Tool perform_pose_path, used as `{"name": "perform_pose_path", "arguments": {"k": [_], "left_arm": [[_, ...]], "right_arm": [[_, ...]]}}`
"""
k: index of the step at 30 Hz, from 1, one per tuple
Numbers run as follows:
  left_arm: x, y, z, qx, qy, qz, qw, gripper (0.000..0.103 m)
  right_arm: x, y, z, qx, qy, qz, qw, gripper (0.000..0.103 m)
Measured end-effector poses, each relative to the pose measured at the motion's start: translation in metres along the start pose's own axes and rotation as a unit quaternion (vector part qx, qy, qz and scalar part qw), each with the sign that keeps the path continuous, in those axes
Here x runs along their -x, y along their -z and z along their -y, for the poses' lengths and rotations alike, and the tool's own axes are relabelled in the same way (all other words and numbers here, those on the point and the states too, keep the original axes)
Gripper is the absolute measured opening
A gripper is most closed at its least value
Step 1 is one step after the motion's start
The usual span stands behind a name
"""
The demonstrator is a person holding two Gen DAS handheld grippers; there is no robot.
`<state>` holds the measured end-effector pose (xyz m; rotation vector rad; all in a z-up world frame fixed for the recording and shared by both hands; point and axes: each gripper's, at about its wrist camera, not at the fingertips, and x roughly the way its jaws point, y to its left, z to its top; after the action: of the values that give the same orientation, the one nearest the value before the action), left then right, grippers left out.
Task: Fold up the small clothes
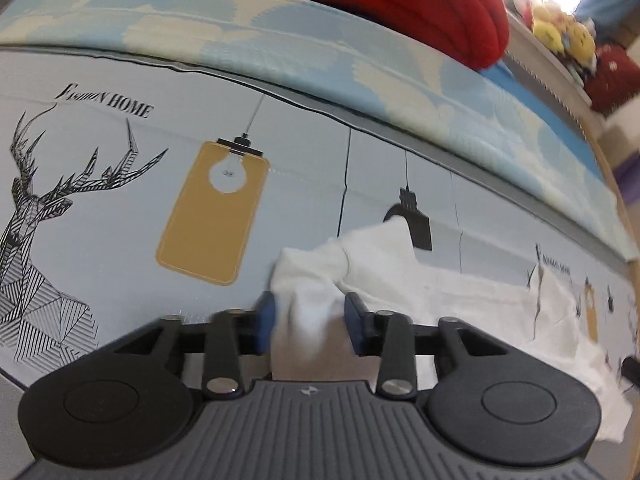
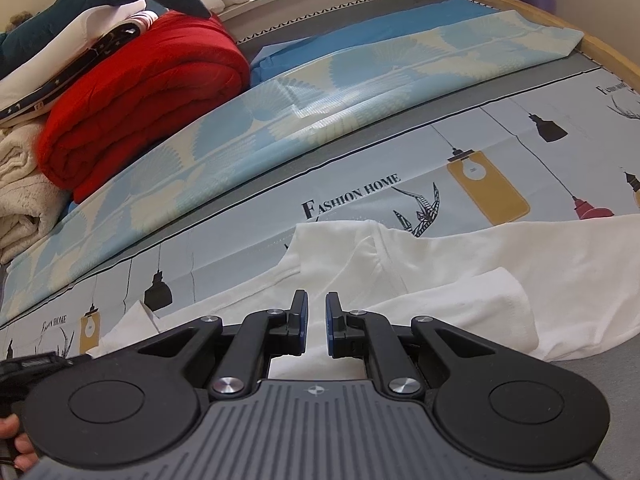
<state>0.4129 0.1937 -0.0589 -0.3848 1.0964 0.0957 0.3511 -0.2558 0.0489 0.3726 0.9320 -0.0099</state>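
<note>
- Left gripper (image 1: 310, 322): blue-padded jaws stand partly apart with a bunched fold of the white garment (image 1: 400, 280) between them; the cloth fills most of the gap and is blurred there, so whether the pads press on it I cannot tell.
- Right gripper (image 2: 316, 328): jaws nearly together, only a narrow slit between the blue pads; white cloth lies under and ahead of the tips, and I cannot tell whether any of it is pinched.
- White garment (image 2: 440, 272): spread on the bedsheet (image 2: 360, 208) directly ahead of the right tongs, running off to their right, one folded layer lying on top near their right side.
- Bedsheet: pale grey-blue, printed with lamps, deer and "FASHION HOME", beyond both tongs.
- Patterned blue-and-cream mat (image 2: 280, 108): a band farther out, past the sheet.
- Red quilt (image 2: 140, 92): folded, far ahead-left of the right tongs, cream blanket (image 2: 20, 200) beside it.
- Plush toys (image 1: 560, 32): far ahead-right of the left tongs.
- A person's hand (image 2: 16, 440): at the lower left edge of the right wrist view.
</note>
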Motion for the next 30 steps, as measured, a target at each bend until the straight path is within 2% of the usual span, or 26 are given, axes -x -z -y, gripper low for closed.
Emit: {"name": "perform_pose_path", "arguments": {"k": [1, 2, 4, 5, 9, 12, 13, 16, 18, 20, 21, 22, 24, 25, 26, 27, 28, 29, 30], "left_arm": [[0.000, 0.000, 0.001, -0.009, 0.002, 0.002, 1.0000, 0.000], [0.005, -0.001, 0.000, -0.016, -0.009, 0.019, 0.9997, 0.000], [0.020, -0.005, -0.008, -0.017, -0.061, 0.064, 0.9959, 0.000], [0.025, -0.007, -0.017, -0.002, -0.067, 0.072, 0.9951, 0.000], [0.021, -0.005, -0.032, 0.010, -0.095, 0.060, 0.9936, 0.000], [0.027, -0.007, -0.041, 0.037, -0.109, 0.046, 0.9923, 0.003], [0.032, -0.009, -0.042, 0.043, -0.108, 0.047, 0.9921, 0.007], [0.055, -0.009, -0.036, 0.037, -0.069, 0.049, 0.9957, 0.007], [0.061, -0.001, -0.019, -0.009, -0.030, 0.028, 0.9991, 0.007], [0.057, 0.017, -0.004, -0.075, 0.018, -0.015, 0.9969, 0.009], [0.051, 0.027, 0.000, -0.111, 0.033, -0.041, 0.9924, 0.012], [0.043, 0.039, 0.003, -0.146, 0.028, -0.065, 0.9867, 0.012], [0.023, 0.061, -0.002, -0.213, -0.038, -0.106, 0.9707, 0.012], [0.014, 0.071, -0.006, -0.248, -0.088, -0.121, 0.9572, 0.011], [0.009, 0.080, -0.012, -0.281, -0.147, -0.124, 0.9402, 0.010], [0.012, 0.082, -0.015, -0.284, -0.161, -0.115, 0.9382, 0.010], [0.021, 0.078, -0.018, -0.265, -0.142, -0.108, 0.9478, 0.010], [0.033, 0.073, -0.018, -0.241, -0.099, -0.090, 0.9611, 0.010], [0.045, 0.069, -0.015, -0.228, -0.065, -0.069, 0.9690, 0.010]], "right_arm": [[-0.001, 0.000, 0.000, 0.001, 0.001, -0.001, 1.000, 0.009], [-0.001, 0.001, -0.002, 0.002, 0.000, -0.002, 1.000, 0.009], [-0.002, 0.001, -0.002, 0.003, 0.001, -0.003, 1.000, 0.009], [-0.003, 0.000, -0.002, 0.002, 0.002, -0.003, 1.000, 0.009], [-0.003, 0.000, 0.000, 0.002, 0.003, -0.002, 1.000, 0.009], [-0.002, 0.001, 0.000, 0.002, 0.004, -0.003, 1.000, 0.009], [-0.002, 0.001, 0.000, 0.001, 0.004, -0.003, 1.000, 0.009], [-0.001, 0.000, 0.001, 0.003, 0.005, -0.002, 1.000, 0.009], [-0.001, -0.001, 0.003, 0.003, 0.007, -0.001, 1.000, 0.009], [0.000, -0.002, 0.006, 0.004, 0.009, -0.001, 1.000, 0.009], [0.000, -0.002, 0.008, 0.004, 0.009, 0.000, 1.000, 0.009], [0.001, -0.003, 0.009, 0.004, 0.009, 0.000, 1.000, 0.009], [0.003, -0.004, 0.013, 0.004, 0.010, 0.002, 1.000, 0.009], [0.004, -0.005, 0.015, 0.004, 0.011, 0.003, 1.000, 0.009], [0.006, -0.007, 0.017, 0.003, 0.012, 0.004, 1.000, 0.009], [0.008, -0.008, 0.021, 0.002, 0.014, 0.006, 1.000, 0.009], [0.010, -0.009, 0.025, 0.001, 0.017, 0.009, 1.000, 0.009], [0.012, -0.010, 0.028, -0.001, 0.019, 0.012, 1.000, 0.009], [0.014, -0.011, 0.032, -0.003, 0.022, 0.014, 1.000, 0.009]]}}
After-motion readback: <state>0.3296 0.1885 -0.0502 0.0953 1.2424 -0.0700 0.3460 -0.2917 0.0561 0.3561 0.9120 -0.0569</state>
